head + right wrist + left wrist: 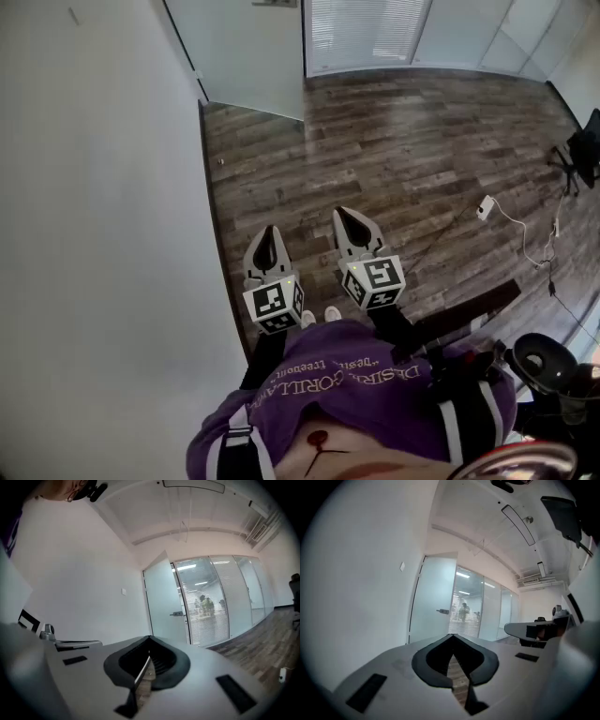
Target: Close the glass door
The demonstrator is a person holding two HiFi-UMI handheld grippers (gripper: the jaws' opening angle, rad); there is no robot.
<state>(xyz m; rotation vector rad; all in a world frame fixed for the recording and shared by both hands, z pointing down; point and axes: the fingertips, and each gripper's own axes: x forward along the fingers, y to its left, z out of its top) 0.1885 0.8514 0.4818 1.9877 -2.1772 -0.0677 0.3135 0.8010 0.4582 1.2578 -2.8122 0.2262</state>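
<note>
The glass door [246, 54] is a frosted pane standing swung out from the glass wall at the far end of the room, several steps ahead of me. Its metal handle [442, 611] shows in the left gripper view, and the handle [176, 614] shows in the right gripper view too. My left gripper [270, 231] is held level over the floor beside the wall, jaws together and empty. My right gripper [350, 215] is alongside it, also pointing at the door, with its jaws together and nothing between them. Both are far short of the door.
A white wall [94, 187] runs close along my left. Wood floor [412, 150] stretches ahead. A white plug with its cable [485, 207] lies on the floor at right, near a black chair [579, 150]. Blinds [367, 30] cover the glass wall beside the door.
</note>
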